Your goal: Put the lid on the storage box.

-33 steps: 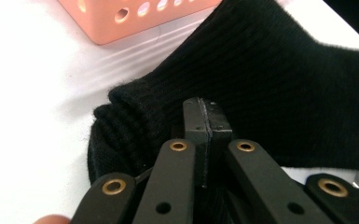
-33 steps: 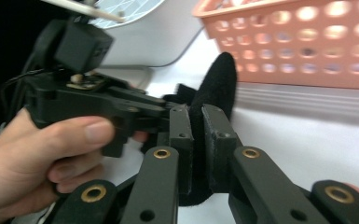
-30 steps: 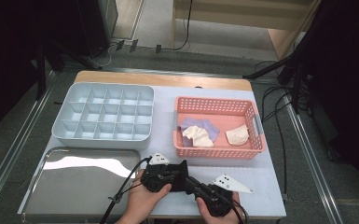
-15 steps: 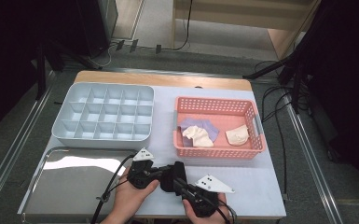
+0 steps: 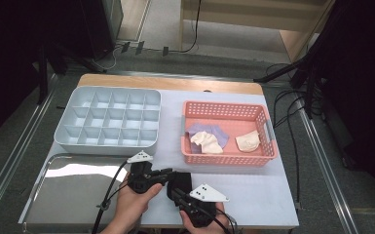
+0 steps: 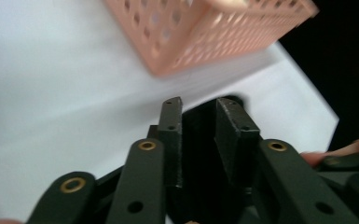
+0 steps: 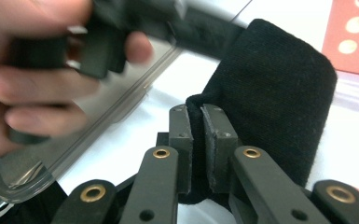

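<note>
A black folded cloth (image 5: 180, 181) lies near the table's front edge between both grippers. My right gripper (image 7: 195, 109) is shut on a fold of the black cloth (image 7: 275, 93), which rises beyond its jaws. My left gripper (image 6: 199, 105) has just been opening its jaws; they stand a little apart with the dark cloth (image 6: 200, 140) between them. In the high view the left gripper (image 5: 168, 172) points right and the right gripper (image 5: 176, 191) points up-left, close together over the white mat.
A pink basket (image 5: 224, 109) at the right holds a purple cloth (image 5: 210, 130) and two cream cloths (image 5: 207, 142). A grey compartment tray (image 5: 104, 145) stands at the back left. A shiny metal tray (image 5: 68, 195) lies at the front left, just beside the left hand.
Both hands have shifted to the left along the front edge with the black cloth. The left gripper's jaws have parted a little.
</note>
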The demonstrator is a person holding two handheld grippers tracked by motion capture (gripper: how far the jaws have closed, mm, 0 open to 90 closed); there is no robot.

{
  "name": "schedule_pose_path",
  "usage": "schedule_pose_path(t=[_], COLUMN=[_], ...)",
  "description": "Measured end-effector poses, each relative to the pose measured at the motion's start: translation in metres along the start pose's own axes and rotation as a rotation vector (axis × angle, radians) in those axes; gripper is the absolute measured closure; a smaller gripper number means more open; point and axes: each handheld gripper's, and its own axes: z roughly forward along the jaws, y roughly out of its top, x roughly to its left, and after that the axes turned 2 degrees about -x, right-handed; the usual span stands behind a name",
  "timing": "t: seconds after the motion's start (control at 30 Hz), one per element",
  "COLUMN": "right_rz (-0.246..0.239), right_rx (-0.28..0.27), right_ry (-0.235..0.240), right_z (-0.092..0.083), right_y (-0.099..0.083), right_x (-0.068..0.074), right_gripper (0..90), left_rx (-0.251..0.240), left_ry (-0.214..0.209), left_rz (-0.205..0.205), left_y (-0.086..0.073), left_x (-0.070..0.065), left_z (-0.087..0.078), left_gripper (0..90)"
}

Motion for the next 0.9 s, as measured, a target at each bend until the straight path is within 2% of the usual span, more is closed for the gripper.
schedule_pose_path(t=[0.03, 0.07, 0.13, 0.2, 0.23, 0.3, 0.33, 0.5, 0.6, 0.67, 0.77, 0.87, 0.9], right_rz=[0.006, 0.010, 0.017, 0.011, 0.002, -0.010, -0.012, -0.054, -0.036, -0.036, -0.050, -0.055, -0.063], right_rx=[0.001, -0.002, -0.006, -0.005, -0.006, -0.006, -0.004, -0.054, -0.121, -0.149, -0.099, -0.033, -0.013], right_ry=[-0.001, -0.002, -0.001, -0.004, -0.009, -0.010, -0.006, 0.050, 0.053, 0.024, -0.030, -0.038, -0.053], right_z=[0.000, 0.001, 0.002, 0.003, 0.003, 0.003, 0.003, -0.015, -0.033, -0.039, -0.030, -0.014, -0.008], right_y=[-0.001, -0.001, -0.002, -0.003, -0.003, -0.003, -0.003, 0.002, 0.008, 0.012, 0.011, 0.004, 0.001], right_x=[0.000, -0.001, -0.001, 0.001, 0.002, 0.003, 0.003, 0.004, 0.003, 0.003, 0.004, 0.005, 0.005], right_gripper=[82.8, 82.7, 82.7, 82.7, 82.6, 82.3, 81.6, 77.5, 78.9, 81.4, 84.9, 85.5, 85.7], left_rx=[-0.020, -0.022, 0.003, 0.039, 0.052, 0.072, 0.068, 0.064, 0.070, 0.072, 0.072, 0.068, 0.071], left_ry=[-0.014, -0.007, 0.017, 0.020, 0.027, 0.006, 0.011, 0.002, -0.005, -0.006, -0.004, 0.003, 0.007], left_rz=[0.008, 0.027, 0.056, 0.062, 0.064, 0.069, 0.085, 0.087, 0.076, 0.075, 0.072, 0.075, 0.082], left_y=[0.001, 0.001, -0.001, -0.003, -0.005, -0.007, -0.007, -0.007, -0.006, -0.007, -0.007, -0.007, -0.007], left_x=[-0.002, -0.004, -0.008, -0.008, -0.008, -0.006, -0.006, -0.004, -0.002, -0.002, -0.002, -0.002, -0.001], left_z=[-0.003, -0.004, -0.001, 0.004, 0.007, 0.010, 0.010, 0.009, 0.009, 0.009, 0.010, 0.011, 0.011], left_gripper=[69.1, 66.1, 60.7, 58.0, 60.6, 78.3, 83.1, 85.0, 85.0, 85.0, 84.9, 84.7, 84.6])
